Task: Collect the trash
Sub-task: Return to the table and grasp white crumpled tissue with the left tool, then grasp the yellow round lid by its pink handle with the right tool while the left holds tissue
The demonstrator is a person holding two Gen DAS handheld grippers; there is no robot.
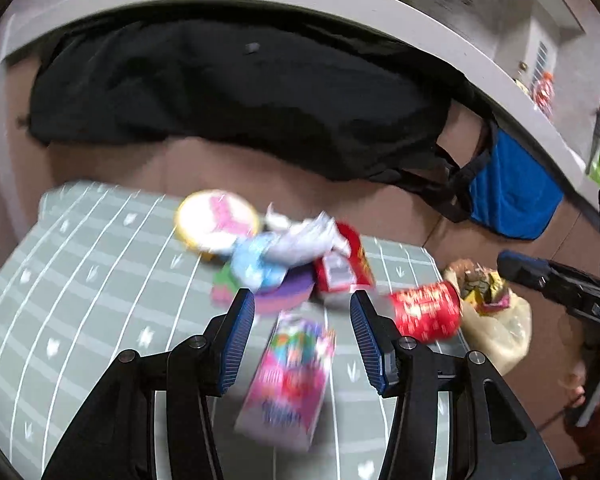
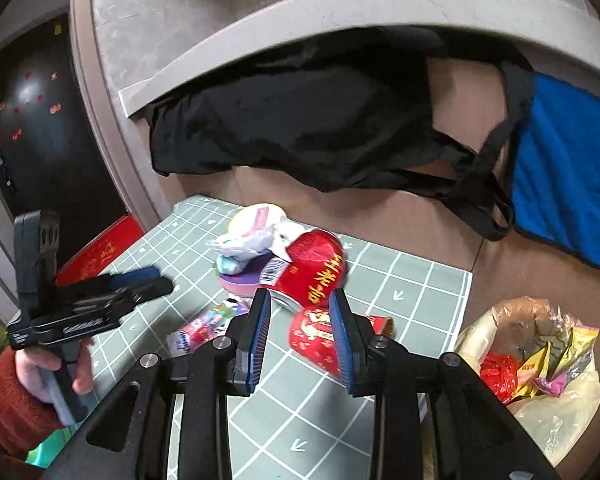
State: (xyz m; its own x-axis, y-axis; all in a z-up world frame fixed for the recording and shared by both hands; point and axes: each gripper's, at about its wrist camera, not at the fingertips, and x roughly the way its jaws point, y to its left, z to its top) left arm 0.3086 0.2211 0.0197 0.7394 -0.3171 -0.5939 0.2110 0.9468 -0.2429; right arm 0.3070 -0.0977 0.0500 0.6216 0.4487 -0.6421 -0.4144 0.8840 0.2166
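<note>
While both tongs are hanging wide apart with nothing in them, the trash is mostly piled on the green grid mat. The left tongs hover right over a pink snack box, and the right tongs are lined up on a squashed red can, with a second red can just behind it. The plastic trash bag sits off the mat's right edge on the floor, already part full.

What I'd worry about: the pile is tangled, so grabbing the front can might nudge the back one and the crumpled white wrapper on top. The bag mouth also looks floppy, so a drop could miss. The left view is pretty blurry too.
</note>
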